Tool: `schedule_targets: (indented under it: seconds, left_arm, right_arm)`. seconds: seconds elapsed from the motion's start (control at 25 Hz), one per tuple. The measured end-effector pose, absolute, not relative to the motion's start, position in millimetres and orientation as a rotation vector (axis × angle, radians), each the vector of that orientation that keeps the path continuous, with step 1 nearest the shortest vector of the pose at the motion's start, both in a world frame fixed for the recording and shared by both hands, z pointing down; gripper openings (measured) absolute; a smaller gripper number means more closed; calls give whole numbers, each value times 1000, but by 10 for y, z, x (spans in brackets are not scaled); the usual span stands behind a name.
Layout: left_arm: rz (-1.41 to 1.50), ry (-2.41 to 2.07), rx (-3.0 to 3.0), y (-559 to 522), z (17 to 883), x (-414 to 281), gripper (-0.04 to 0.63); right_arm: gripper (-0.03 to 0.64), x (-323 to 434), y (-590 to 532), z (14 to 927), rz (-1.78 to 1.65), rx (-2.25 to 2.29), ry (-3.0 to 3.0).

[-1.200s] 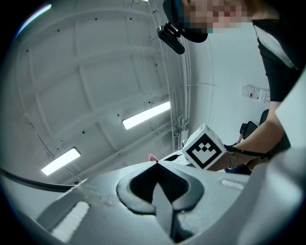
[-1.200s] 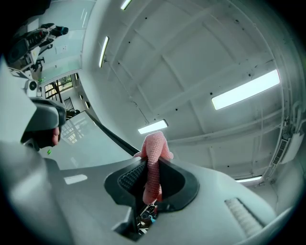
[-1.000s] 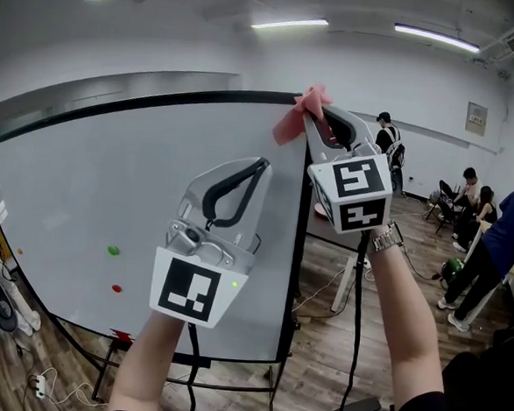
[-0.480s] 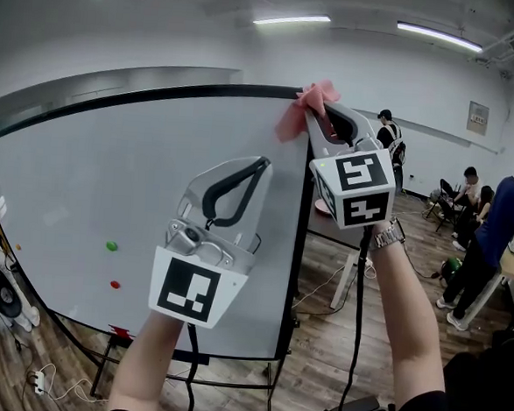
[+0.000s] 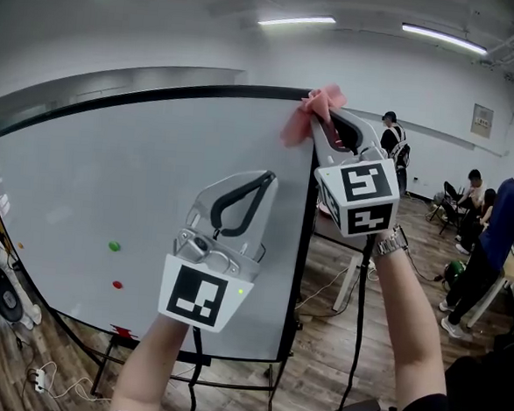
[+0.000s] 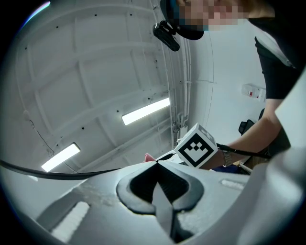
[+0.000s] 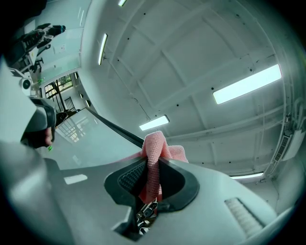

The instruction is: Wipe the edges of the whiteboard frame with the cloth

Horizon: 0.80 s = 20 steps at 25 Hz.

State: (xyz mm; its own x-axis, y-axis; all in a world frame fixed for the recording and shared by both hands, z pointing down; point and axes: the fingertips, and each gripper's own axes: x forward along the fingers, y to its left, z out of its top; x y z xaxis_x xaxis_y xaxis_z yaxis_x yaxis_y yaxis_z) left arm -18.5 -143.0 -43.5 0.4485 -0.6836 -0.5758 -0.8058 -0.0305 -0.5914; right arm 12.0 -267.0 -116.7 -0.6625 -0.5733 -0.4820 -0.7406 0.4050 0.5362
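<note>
**Cloth nudged toward the top corner**

Since a second ago my right gripper has slid slightly toward 3 o'clock along the top of the board, and my left gripper has drifted a touch toward 4 o'clock.

From the head view, the whiteboard fills the left and centre, tilted, with its black frame running along the top and down the right side. I hold the left gripper in front of the board face at about 6 o'clock from the top right corner. Its own view shows the jaws pressed together at the tips, with nothing between them.

The right gripper is raised to the board's top right corner. In its own view the jaws are clamped on the pink cloth, which bunches up above the tips. In the head view the cloth sits right at the frame's top edge by that corner, one fold hanging toward 7 o'clock over the white surface.

Down at 8 o'clock on the board are a green dot and, just below it, a red dot.
</note>
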Motion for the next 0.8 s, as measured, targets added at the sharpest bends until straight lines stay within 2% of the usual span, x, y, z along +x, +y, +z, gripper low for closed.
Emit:
schedule_targets:
  seconds: [0.8]
  left_arm:
    - [162, 1318, -1817, -1527, -200, -257, 2]
  right_arm:
    - [52, 79, -2709, -913, 1125, -1158, 2464]
